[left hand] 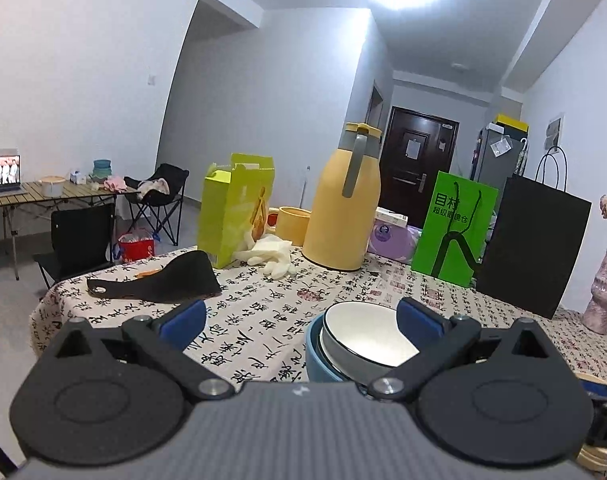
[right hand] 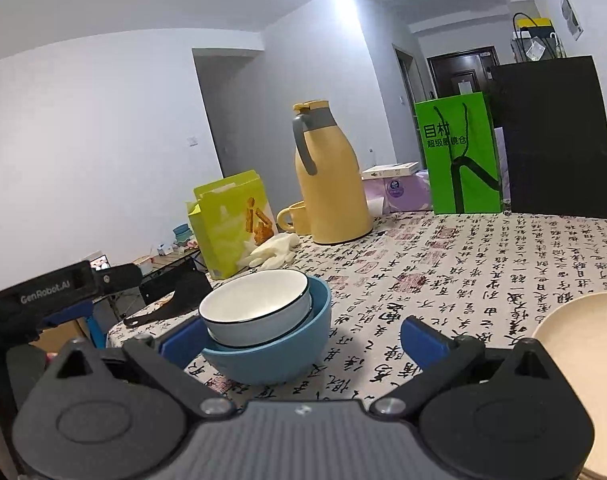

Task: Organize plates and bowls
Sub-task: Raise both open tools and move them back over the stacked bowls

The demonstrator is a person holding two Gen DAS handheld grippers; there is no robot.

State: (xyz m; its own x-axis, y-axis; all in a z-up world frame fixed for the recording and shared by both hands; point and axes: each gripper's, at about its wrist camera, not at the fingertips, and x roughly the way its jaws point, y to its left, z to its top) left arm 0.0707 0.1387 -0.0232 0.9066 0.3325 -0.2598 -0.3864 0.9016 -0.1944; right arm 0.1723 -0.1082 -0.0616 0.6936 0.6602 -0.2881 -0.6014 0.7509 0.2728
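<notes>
Right wrist view: cream plate (right hand: 583,360) cut off at frame edge. White bowl (right hand: 259,308) nested in blue bowl (right hand: 271,356) near the table's (right hand: 483,264) left edge. Right gripper (right hand: 301,340) and left gripper (left hand: 301,320) both spread wide, holding nothing; bare cloth lies beyond.

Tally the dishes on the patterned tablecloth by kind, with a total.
Bowls: 2, a white bowl nested in a blue bowl
Plates: 1, a cream plate at the right edge, partly cut off
Mugs: 1, a yellow mug behind the jug
Total: 4
</notes>
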